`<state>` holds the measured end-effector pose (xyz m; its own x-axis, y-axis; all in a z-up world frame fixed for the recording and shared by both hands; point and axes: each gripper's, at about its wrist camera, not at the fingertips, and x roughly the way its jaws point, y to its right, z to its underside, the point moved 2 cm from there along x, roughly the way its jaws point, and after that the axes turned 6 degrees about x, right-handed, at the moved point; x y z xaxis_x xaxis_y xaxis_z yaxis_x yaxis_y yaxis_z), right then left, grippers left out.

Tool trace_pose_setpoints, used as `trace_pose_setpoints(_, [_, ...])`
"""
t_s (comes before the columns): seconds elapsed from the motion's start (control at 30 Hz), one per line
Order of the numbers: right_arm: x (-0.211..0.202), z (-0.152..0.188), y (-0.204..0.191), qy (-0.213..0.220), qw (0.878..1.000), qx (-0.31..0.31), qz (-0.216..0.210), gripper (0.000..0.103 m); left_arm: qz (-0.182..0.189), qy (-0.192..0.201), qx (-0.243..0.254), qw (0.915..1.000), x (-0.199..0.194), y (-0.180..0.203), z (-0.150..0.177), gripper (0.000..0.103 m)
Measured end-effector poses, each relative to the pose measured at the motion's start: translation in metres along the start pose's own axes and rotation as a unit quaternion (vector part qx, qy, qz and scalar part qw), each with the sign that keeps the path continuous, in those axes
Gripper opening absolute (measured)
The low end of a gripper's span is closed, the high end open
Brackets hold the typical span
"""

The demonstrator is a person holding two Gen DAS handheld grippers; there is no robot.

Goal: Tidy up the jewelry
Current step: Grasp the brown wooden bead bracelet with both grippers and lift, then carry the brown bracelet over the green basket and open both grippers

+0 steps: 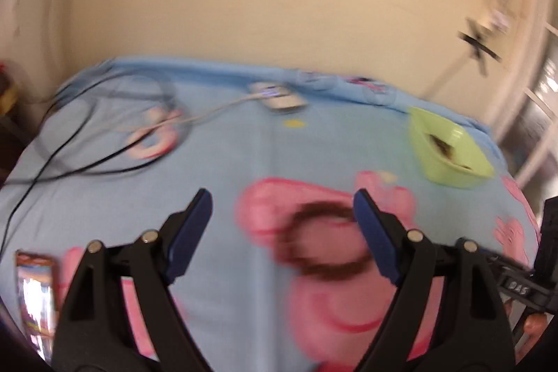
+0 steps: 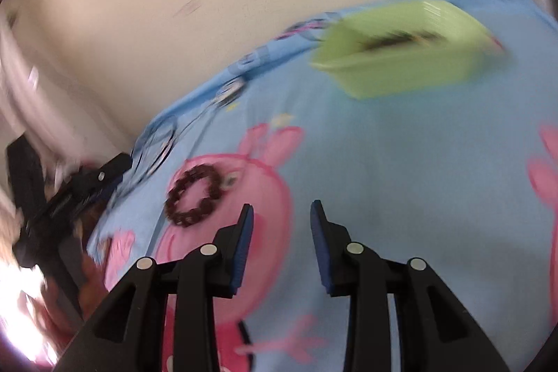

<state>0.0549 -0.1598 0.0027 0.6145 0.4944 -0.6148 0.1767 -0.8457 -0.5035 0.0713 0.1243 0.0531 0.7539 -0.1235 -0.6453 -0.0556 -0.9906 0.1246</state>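
The bracelet (image 1: 324, 241) lies between my left gripper (image 1: 282, 215)'s spread fingers, so I lower squarely and pinch one bead strand; my right gripper (image 2: 280, 215) waits empty, fingers parted.

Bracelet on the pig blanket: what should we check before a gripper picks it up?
1. Left gripper open: ok, its fingers stand wide apart.
2. Right gripper open and holding nothing: ok.
3. Bracelet free to grab: ok, it lies flat on the blanket, touching neither gripper.
4. Left gripper lined up: cannot tell exactly; the bracelet sits ahead between its fingers, nearer the right finger, but the view is blurred.
5. Green tray ready: ok, it stands upright at the blanket's far side with something dark already inside.
6. Cables out of the way: ok, they lie far left of the bracelet.
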Motion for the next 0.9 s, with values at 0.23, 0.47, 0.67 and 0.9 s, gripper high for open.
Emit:
trace_pose_setpoints(0.23, [0.063, -0.018, -0.062, -0.067, 0.988, -0.135, -0.011, 0.009, 0.028, -0.034, -0.007, 0.999, 0.011, -0.009, 0.011, 0.073])
trace_pose_setpoints(0.47, [0.114, -0.021, -0.085, -0.1, 0.971, -0.217, 0.018, 0.0, 0.011, -0.099, 0.057, 0.9934, 0.061, 0.022, 0.03, 0.036])
trace_pose_setpoints(0.67, [0.089, -0.011, -0.064, -0.102, 0.973, -0.206, 0.001, 0.0, 0.042, -0.117, 0.087, 0.9884, 0.055, 0.065, 0.036, 0.015])
trace_pose_setpoints(0.9, [-0.01, 0.017, 0.023, -0.057, 0.992, -0.115, 0.009, 0.0, 0.175, -0.133, 0.184, 0.958, 0.041, 0.192, 0.065, 0.015])
